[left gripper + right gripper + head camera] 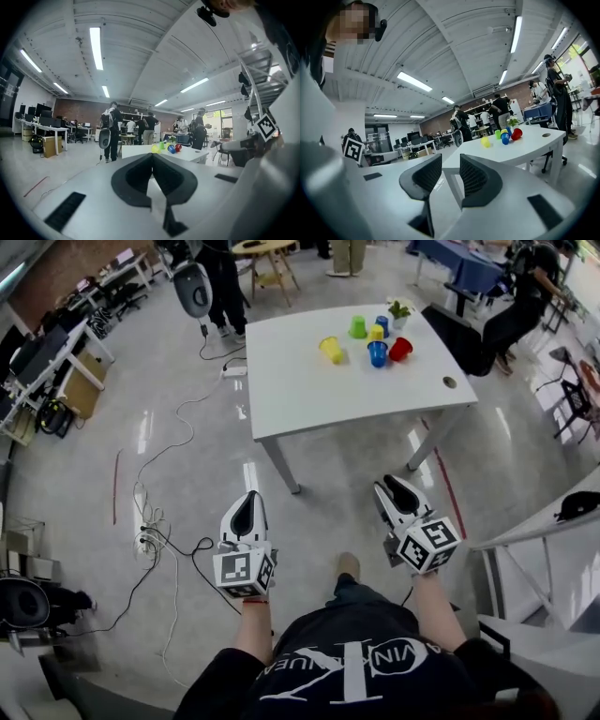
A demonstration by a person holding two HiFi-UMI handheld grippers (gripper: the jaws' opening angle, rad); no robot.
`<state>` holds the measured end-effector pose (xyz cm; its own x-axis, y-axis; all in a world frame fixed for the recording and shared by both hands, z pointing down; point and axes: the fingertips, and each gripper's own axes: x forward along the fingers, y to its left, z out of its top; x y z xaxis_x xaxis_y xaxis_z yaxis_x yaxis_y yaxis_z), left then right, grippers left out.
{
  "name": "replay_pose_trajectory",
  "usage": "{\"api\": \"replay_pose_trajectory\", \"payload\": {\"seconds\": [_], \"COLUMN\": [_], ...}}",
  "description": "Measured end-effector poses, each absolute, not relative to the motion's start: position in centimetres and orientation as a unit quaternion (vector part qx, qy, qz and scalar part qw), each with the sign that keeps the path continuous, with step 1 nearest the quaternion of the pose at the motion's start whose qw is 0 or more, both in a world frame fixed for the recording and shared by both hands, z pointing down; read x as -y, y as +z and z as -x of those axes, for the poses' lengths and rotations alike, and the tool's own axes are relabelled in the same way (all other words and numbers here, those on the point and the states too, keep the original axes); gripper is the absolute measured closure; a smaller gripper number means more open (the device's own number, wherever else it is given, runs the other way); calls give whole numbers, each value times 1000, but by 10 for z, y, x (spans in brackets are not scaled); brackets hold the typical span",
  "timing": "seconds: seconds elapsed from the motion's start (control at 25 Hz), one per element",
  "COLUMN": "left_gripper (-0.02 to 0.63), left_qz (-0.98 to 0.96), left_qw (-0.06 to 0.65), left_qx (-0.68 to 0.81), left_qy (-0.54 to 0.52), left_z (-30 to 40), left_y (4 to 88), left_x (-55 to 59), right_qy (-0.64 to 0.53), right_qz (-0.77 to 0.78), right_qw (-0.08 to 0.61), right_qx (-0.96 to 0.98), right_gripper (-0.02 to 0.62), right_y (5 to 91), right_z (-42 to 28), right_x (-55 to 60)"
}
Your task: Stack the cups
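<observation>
Several plastic cups stand in a cluster on the far part of a white table. A yellow cup lies on its side, with a green cup, a blue cup and a red cup near it. Both grippers hang over the floor, well short of the table. My left gripper is shut and empty, its tips meeting. My right gripper is open with nothing between its pads. The yellow cup and blue cup show far ahead in the right gripper view.
A small potted plant stands behind the cups. Cables and a power strip lie on the floor at left. People stand beyond the table, and a person sits on a chair at its right. Another white table is at the right edge.
</observation>
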<state>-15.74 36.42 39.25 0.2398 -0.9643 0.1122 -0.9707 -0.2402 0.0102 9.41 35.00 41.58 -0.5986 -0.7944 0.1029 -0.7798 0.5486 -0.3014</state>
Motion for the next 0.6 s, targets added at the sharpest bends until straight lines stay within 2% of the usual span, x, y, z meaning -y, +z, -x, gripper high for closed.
{"api": "replay_pose_trajectory", "payload": {"seconds": [0.6], "left_gripper": [603], "left_qz": [-769], "left_qw": [26], "left_qx": [638], "left_qy": [35], "left_z": [135], "left_y": [383], "left_x": [-262], "right_qy": [-157], "right_qz": [417], "right_qw": [18], "right_qx": [-895], "right_gripper": [469], "right_y": [413], "right_z": [-113], "right_x": [-238]}}
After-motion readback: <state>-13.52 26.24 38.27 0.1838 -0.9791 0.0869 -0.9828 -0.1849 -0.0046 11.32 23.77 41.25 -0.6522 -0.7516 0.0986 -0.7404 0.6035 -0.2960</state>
